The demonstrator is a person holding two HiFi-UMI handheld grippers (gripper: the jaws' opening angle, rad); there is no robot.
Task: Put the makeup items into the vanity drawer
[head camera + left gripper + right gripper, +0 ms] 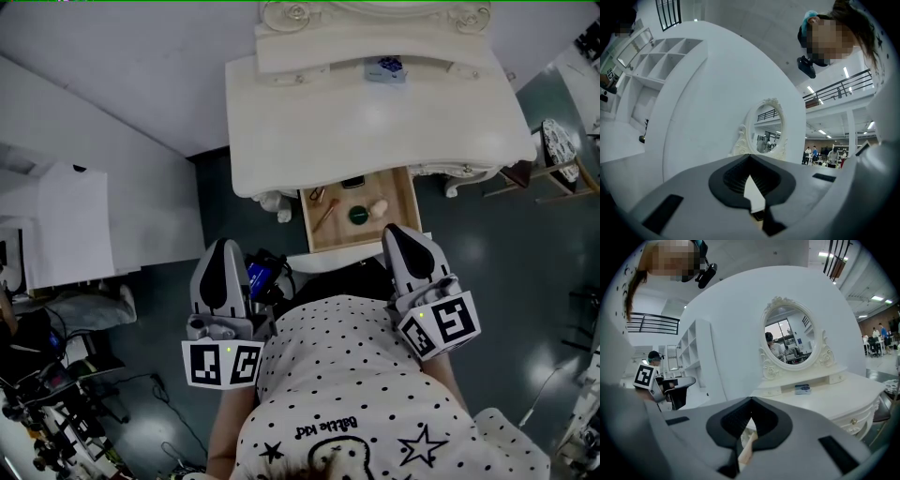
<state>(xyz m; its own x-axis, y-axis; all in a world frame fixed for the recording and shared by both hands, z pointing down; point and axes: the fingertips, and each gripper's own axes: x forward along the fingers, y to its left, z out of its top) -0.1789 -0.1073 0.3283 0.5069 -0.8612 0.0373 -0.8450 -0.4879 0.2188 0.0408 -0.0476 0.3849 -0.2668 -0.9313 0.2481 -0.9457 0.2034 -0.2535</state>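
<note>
The wooden-lined open drawer (339,236) of the white vanity holds a slim brown-handled brush (323,214), a round dark green compact (358,215) and a pale egg-shaped sponge (379,208). A small dark flat item that I cannot identify lies towards the drawer's back. One small blue-and-white box (386,68) sits out of the drawer, well behind it on the white surface (375,122), at the foot of the oval white-framed mirror (790,338).

The left hand-held gripper (223,248) hangs to the left of the drawer's front. Its jaws are together with nothing between them. The right hand-held gripper (398,231) has its tip at the drawer's front right corner, likewise closed and empty.

If the box counts as makeup, the chief risk is that it gets left behind and the drawer is closed without it. It is far from the drawer and easy to overlook.

- To fetch it, a gripper must reach across the open drawer, and a low pass could clip the sponge or compact or knock the drawer's wall.
- Neither gripper can take the box until its jaws open. Arriving closed would shove the box against the mirror base.
- The box looks flat and smooth, so a shallow pinch on its edge could let it slip on the way back to the drawer.
- Pushing the drawer in off-centre from its right corner could skew it and make it bind.
- The brush lies at an angle, so a hard shove could send it rolling.
</note>
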